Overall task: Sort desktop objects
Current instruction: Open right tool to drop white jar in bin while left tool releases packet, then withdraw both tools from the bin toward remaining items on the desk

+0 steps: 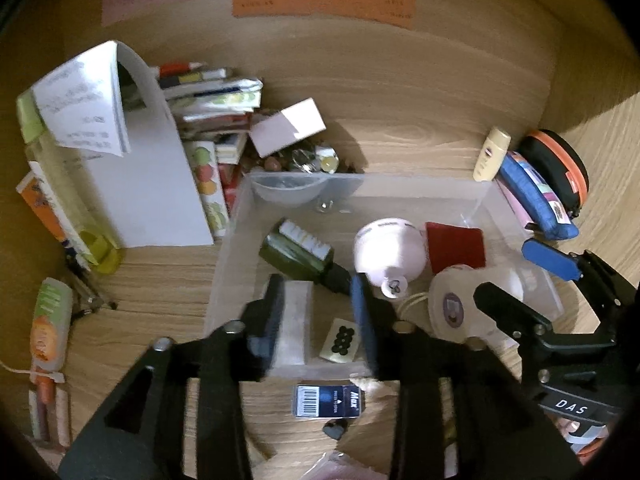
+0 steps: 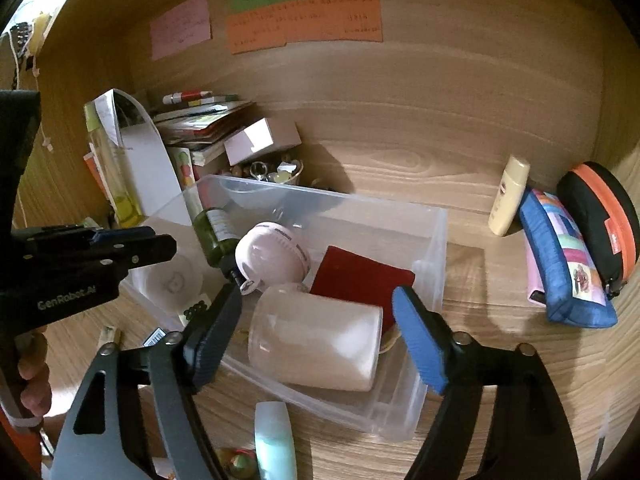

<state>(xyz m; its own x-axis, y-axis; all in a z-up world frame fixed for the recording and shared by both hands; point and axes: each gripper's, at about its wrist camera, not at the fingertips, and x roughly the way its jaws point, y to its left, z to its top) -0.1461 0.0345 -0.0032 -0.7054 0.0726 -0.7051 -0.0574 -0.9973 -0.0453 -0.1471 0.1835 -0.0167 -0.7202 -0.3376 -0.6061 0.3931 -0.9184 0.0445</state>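
Observation:
A clear plastic bin (image 1: 236,240) (image 2: 438,240) holds a dark green bottle (image 1: 296,252) (image 2: 214,232), a round pink device (image 1: 388,248) (image 2: 268,256), a red pouch (image 1: 456,248) (image 2: 360,280) and a pale pink jar (image 2: 320,360) (image 1: 472,300) lying on its side. My right gripper (image 2: 317,300) (image 1: 504,270) is open and straddles the jar, with a gap at each pad. My left gripper (image 1: 318,320) (image 2: 152,240) is open over the bin's near end. A frosted white block (image 1: 294,328) lies against its left finger, and a card of black dots (image 1: 340,344) lies by the right finger.
A blue staples box (image 1: 328,400) lies in front of the bin. Stacked books (image 1: 216,112) and a white paper bag (image 1: 152,184) crowd the left. A cream tube (image 2: 508,200), blue pencil case (image 2: 568,272) and black-orange case (image 2: 604,224) stand right. A teal tube (image 2: 274,440) lies near.

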